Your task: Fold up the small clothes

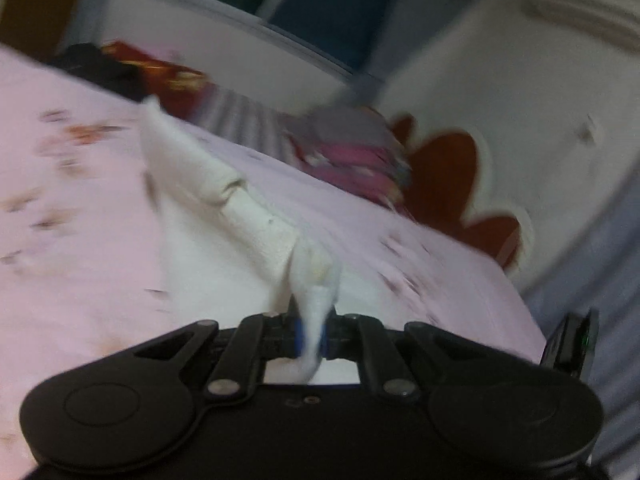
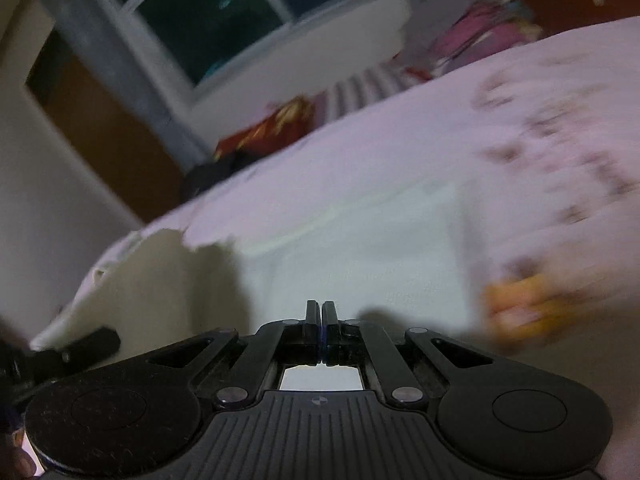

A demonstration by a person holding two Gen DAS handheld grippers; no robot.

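Observation:
A small white garment lies on the pink flowered bed sheet. My left gripper is shut on one edge of it and holds that edge lifted, so the cloth stretches up from the bed in a ridge. In the right wrist view the same white garment lies flat ahead, its left side raised. My right gripper is shut just above the cloth, with nothing between its pads. The left gripper's body shows at the lower left of that view. Both views are blurred.
A stack of folded clothes in pink and grey sits at the bed's far side, beside a striped cloth and a red and yellow item. A window and white wall lie beyond. An orange patch is on the sheet at right.

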